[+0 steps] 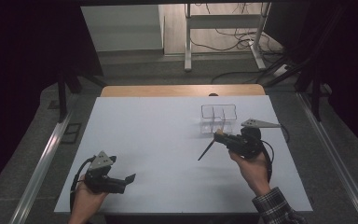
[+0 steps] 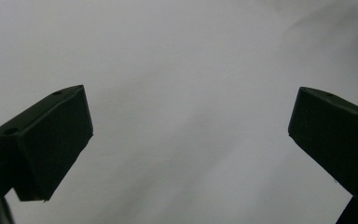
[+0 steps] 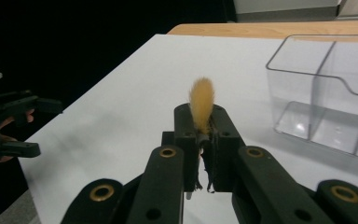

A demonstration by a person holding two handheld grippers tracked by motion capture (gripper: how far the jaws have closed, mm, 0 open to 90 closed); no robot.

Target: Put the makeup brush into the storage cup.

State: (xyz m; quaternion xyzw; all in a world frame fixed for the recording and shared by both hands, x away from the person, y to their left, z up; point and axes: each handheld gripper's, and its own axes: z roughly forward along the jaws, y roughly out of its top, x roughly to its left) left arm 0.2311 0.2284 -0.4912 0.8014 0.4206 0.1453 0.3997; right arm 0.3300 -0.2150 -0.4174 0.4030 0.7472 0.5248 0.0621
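Observation:
A small brush with a tan bristle tuft (image 3: pixel 201 100) is clamped between the jaws of my right gripper (image 3: pixel 200 122), which is shut on it. From above, the brush's thin dark handle (image 1: pixel 206 150) slants down and to the left from the right gripper (image 1: pixel 222 136), tip just over the white table. A clear plastic organiser (image 1: pixel 219 119) with several compartments stands just beyond that gripper and looks empty (image 3: pixel 326 93). Near the front left edge, my left gripper (image 1: pixel 128 179) is held low over the table, jaws wide apart with nothing between them (image 2: pixel 191 135).
The white tabletop (image 1: pixel 158 140) has a wooden strip (image 1: pixel 182 90) along its far edge. Dark floor and metal rails flank the table. Behind it stand a desk frame (image 1: pixel 223 28) and loose cables. The left gripper (image 3: pixel 9 126) shows at the left in the right gripper view.

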